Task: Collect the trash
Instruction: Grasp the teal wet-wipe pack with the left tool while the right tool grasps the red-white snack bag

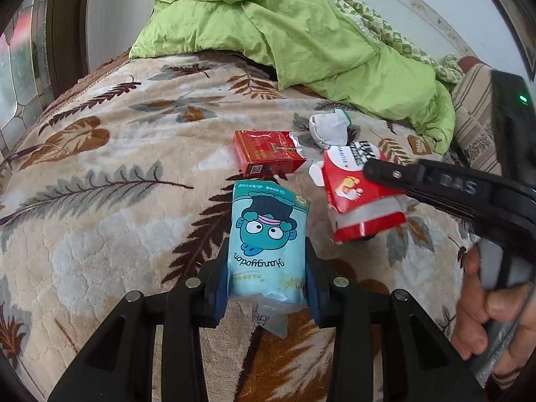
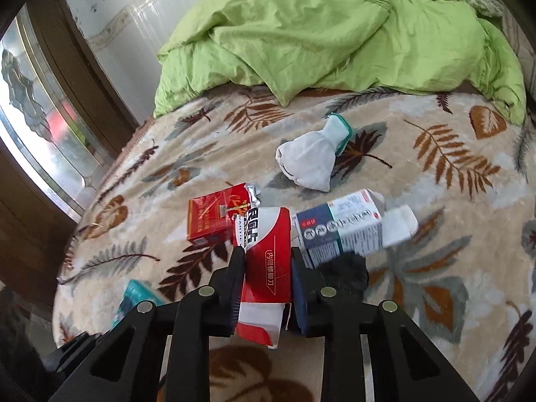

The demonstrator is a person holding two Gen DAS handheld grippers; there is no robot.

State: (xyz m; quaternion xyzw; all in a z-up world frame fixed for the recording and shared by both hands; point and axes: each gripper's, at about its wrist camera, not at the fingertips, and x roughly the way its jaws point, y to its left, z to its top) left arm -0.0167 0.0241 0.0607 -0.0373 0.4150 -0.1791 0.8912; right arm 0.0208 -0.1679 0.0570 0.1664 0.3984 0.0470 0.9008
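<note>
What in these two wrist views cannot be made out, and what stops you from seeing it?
- Blue tissue pack: left wrist view, lower end hidden behind left gripper.
- Red-and-white box: right wrist view, sides covered by right gripper.
- White-and-blue carton: print blurred, unreadable.
- Red cigarette pack: right end hidden behind the box.
- White glove: crumpled, fingers folded under.

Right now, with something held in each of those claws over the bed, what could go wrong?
1. The right gripper pinches the red-and-white box by its crumpled open end, so the box may buckle and slip out.
2. The blue-and-white carton lies close against that box and could get dragged along.
3. The left gripper holds the soft teal tissue pack near its bottom only; it might slide out.
</note>
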